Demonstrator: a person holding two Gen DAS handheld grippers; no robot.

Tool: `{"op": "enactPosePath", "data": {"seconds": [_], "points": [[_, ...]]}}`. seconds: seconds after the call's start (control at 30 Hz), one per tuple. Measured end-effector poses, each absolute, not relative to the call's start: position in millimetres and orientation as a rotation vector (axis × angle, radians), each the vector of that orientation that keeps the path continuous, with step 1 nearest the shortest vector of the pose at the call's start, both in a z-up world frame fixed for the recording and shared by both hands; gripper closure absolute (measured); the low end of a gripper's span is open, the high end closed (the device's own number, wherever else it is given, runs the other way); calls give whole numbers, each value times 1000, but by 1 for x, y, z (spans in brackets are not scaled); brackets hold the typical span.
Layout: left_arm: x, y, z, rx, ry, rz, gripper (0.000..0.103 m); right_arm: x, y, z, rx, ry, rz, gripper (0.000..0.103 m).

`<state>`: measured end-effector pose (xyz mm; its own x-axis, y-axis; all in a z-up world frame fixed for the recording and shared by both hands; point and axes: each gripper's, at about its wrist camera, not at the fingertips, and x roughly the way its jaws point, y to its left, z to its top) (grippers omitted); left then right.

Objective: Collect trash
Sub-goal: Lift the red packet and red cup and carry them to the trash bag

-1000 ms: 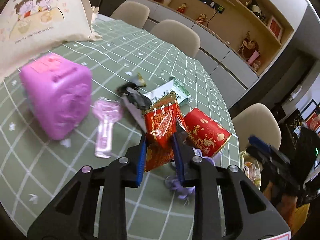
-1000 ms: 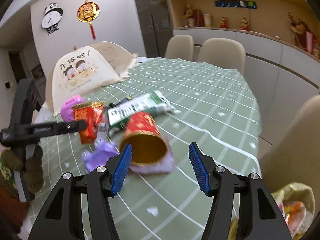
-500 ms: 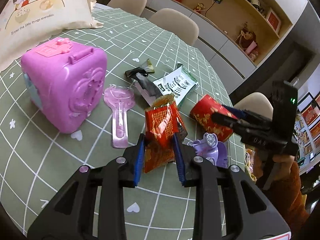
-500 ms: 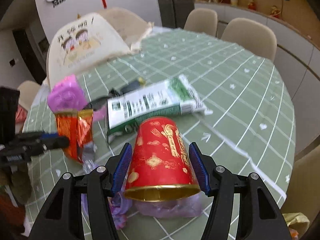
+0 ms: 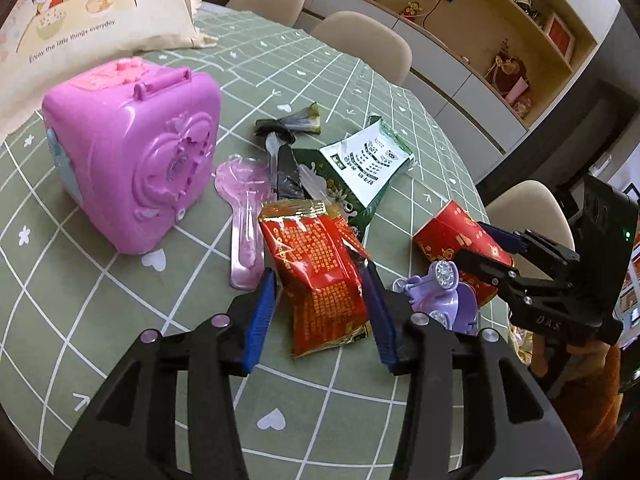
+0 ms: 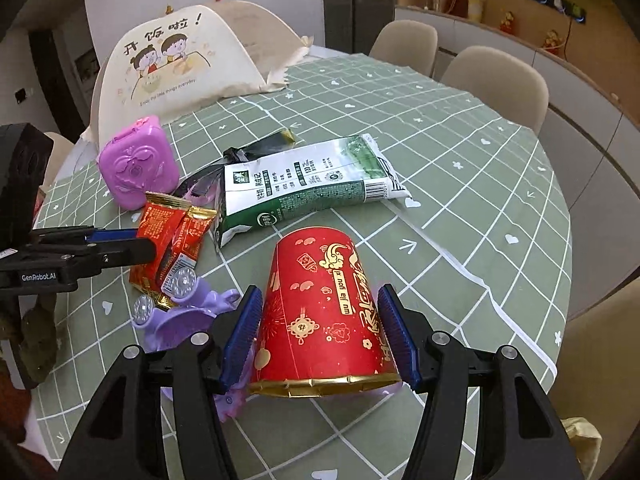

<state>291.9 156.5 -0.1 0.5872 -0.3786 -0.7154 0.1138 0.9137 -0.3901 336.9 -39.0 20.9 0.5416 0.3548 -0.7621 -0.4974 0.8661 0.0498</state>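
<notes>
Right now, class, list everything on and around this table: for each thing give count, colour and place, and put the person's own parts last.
Red paper cup: one, red and gold, on its side between the right gripper's pads.
Red snack wrapper: one, red and gold, between the left gripper's pads.
Green and white packet: one, mid-table.
Black wrapper: one, beside the packet.
Pink toy case: one, near the cloth food cover.
Pink spoon: one, beside the case.
Purple toy scooter: one, by the cup.
Table: one, green checked cloth.
Chairs: several, beige, around the table.
Left gripper: jaws opening.
Right gripper: straddles the cup.
</notes>
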Motion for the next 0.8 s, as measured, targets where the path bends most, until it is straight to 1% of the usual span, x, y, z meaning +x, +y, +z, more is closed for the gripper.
{"op": "enactPosePath", "data": {"seconds": [0.03, 0.17, 0.2, 0.23, 0.33, 0.57, 0.8], "points": [[291, 155, 1, -312, 892, -291, 75, 336, -39, 20, -177, 858, 509, 45], [287, 153, 7, -287, 854, -290, 83, 333, -40, 16, -174, 855, 499, 44], [285, 155, 10, -292, 836, -287, 84, 331, -41, 17, -170, 849, 497, 44], [284, 156, 13, -294, 823, -284, 84, 329, -41, 19, -165, 840, 492, 47], [279, 162, 22, -299, 771, -263, 85, 318, -43, 31, -165, 780, 480, 50], [271, 165, 44, -306, 700, -237, 85, 291, -65, 77, -87, 664, 472, 50], [257, 140, 76, -229, 625, -244, 85, 274, -109, 108, -12, 577, 441, 50]]}}
